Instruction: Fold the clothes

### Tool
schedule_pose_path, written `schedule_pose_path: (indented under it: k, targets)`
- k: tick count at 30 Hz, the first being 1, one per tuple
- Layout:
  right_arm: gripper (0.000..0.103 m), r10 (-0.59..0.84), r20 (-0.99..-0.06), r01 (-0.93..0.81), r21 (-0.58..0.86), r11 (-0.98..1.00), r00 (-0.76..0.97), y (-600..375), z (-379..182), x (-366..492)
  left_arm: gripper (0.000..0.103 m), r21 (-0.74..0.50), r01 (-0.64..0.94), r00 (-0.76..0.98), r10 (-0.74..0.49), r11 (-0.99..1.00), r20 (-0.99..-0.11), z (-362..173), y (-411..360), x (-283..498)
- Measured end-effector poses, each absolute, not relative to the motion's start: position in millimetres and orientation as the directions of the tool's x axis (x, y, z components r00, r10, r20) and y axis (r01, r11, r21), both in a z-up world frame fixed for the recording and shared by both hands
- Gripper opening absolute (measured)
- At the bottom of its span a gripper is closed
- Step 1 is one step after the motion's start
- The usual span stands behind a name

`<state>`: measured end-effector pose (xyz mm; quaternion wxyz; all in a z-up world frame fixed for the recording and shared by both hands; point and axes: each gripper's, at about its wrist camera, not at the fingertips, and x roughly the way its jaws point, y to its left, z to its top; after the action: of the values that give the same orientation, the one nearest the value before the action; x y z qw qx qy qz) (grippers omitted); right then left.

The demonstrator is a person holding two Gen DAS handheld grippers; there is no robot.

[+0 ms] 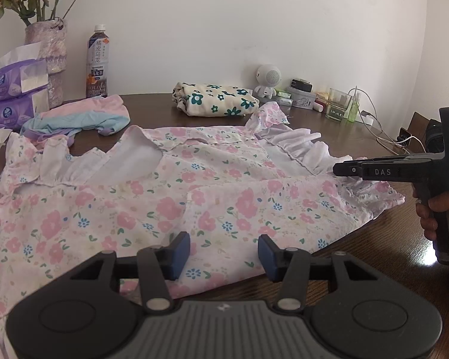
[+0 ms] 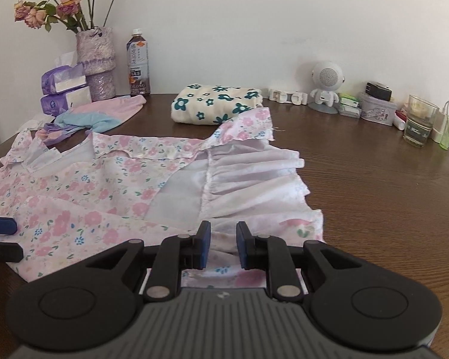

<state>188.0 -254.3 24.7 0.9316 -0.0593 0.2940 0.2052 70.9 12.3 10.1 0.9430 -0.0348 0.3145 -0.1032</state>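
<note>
A pink floral dress (image 1: 194,185) (image 2: 104,185) with white ruffled sleeves lies spread on the dark wooden table (image 1: 359,254) (image 2: 374,194). My left gripper (image 1: 224,254) hovers open over the dress's near edge, with nothing between its blue pads; one pad (image 2: 0,226) shows at the left edge of the right wrist view. My right gripper (image 2: 223,245) (image 1: 339,170) sits over the right ruffled sleeve. Its jaws stand a narrow gap apart, with white fabric showing in the gap, and I see no pinch. A hand (image 1: 431,212) holds its handle.
Behind the dress lie a folded cream cloth with teal flowers (image 1: 215,100) (image 2: 215,104) and a crumpled pink and blue garment (image 1: 83,119) (image 2: 98,116). Along the wall stand tissue packs (image 2: 63,89), a vase (image 2: 97,62), a bottle (image 2: 138,62), a small speaker (image 2: 326,86), a glass (image 2: 419,121) and cables (image 1: 383,137).
</note>
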Motion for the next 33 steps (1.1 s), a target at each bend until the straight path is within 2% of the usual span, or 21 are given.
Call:
schedule_pose_path:
  k: [13, 20, 24, 25, 30, 33]
  targets:
    - [0.019, 0.275, -0.576, -0.306, 0.045, 0.951, 0.77, -290.6, 17.5, 197.9, 0.049, -0.135, 0.172, 0.781, -0.219, 0.976, -0.585, 9.5, 12.7, 71.7]
    - [0.019, 0.239, -0.534, -0.256, 0.044, 0.966, 0.811, -302.3, 30.2, 183.3, 0.051, -0.156, 0.168, 0.784, -0.228, 0.973, -0.578, 9.7, 15.1, 71.3]
    - [0.021, 0.247, -0.499, -0.279, 0.012, 0.96, 0.83, -294.1, 42.7, 160.7, 0.051, -0.185, 0.159, 0.807, -0.236, 0.97, -0.542, 17.9, 22.7, 62.7]
    - [0.021, 0.26, -0.491, -0.298, 0.003, 0.955, 0.831, -289.6, 46.2, 154.3, 0.052, -0.187, 0.165, 0.816, -0.24, 0.968, -0.526, 23.2, 25.5, 57.8]
    - [0.036, 0.366, -0.471, -0.427, -0.024, 0.904, 0.802, -256.8, 59.8, 128.6, 0.072, -0.181, 0.167, 0.855, -0.234, 0.969, -0.463, 49.6, 50.2, 22.7]
    - [0.038, 0.449, -0.489, -0.534, -0.039, 0.845, 0.747, -225.0, 58.0, 117.1, 0.072, -0.132, 0.115, 0.868, -0.164, 0.985, -0.469, 55.3, 72.9, -2.2]
